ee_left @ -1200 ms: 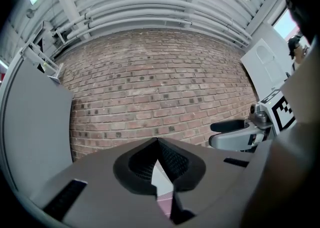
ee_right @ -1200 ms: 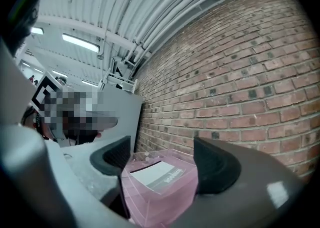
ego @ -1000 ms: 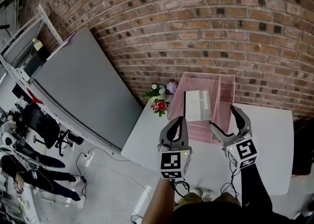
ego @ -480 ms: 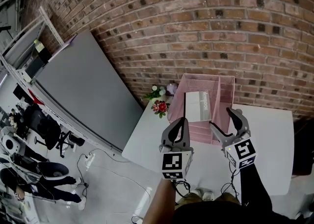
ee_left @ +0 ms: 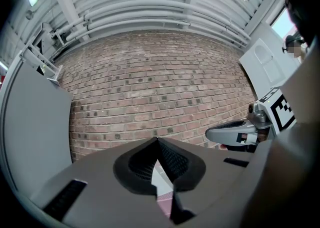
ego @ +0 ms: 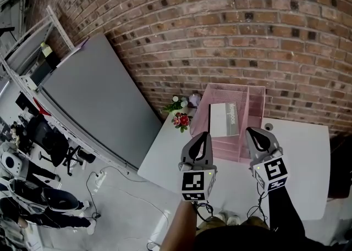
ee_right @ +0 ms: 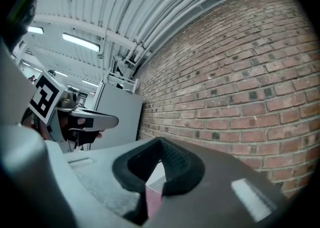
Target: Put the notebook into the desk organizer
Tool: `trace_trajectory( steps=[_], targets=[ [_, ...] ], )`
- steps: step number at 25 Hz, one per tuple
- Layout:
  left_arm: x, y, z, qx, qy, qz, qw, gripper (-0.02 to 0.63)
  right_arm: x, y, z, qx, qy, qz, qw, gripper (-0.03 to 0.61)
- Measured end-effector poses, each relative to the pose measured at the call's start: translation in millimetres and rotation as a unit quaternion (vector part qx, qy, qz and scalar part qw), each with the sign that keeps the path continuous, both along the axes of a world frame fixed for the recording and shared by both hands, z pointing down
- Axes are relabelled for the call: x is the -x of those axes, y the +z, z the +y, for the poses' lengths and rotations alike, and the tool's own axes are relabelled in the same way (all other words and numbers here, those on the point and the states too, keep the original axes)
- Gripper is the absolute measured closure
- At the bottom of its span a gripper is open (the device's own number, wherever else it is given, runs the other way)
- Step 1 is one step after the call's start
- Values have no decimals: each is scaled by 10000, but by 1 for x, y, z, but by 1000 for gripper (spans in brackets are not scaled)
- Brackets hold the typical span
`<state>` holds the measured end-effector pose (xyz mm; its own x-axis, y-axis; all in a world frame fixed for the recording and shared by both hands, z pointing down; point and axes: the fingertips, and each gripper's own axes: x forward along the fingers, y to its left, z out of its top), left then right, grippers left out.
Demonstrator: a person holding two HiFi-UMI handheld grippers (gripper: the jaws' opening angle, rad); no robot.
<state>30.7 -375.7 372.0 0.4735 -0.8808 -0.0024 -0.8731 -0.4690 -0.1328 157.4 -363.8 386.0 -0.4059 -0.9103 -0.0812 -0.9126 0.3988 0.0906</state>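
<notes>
Notebook in pink desk organizer, right gripper just closed, empty

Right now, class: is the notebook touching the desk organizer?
Touching. The head view shows the notebook lying flat inside the pink desk organizer, resting on it.

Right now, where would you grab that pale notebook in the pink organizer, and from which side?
The notebook seems to lie flat in the pink organizer. Thin and wide, it only fits a claw across its thickness, so I'd pinch the near short edge, coming in level from the person's side; the brick wall crowds the far edge.
</notes>
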Motion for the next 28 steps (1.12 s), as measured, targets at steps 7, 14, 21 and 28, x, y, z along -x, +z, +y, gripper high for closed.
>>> trace_trajectory(
  steps=[7, 14, 21, 28],
  targets=[
    [3, 2, 1, -3, 6, 0, 10000, 606, 5, 3, 2, 31, -71, 5, 10000, 580],
    [3, 4, 1, 28, 24, -30, 10000, 606, 5, 4, 3, 36, -78, 34, 10000, 580],
    [1, 3, 1, 17, 58, -43, 10000, 606, 5, 4, 2, 36, -85, 14, 10000, 579],
    [0, 7, 0, 39, 49, -38, 10000, 606, 0, 5, 2, 26, -13, 14, 10000, 579]
  ],
)
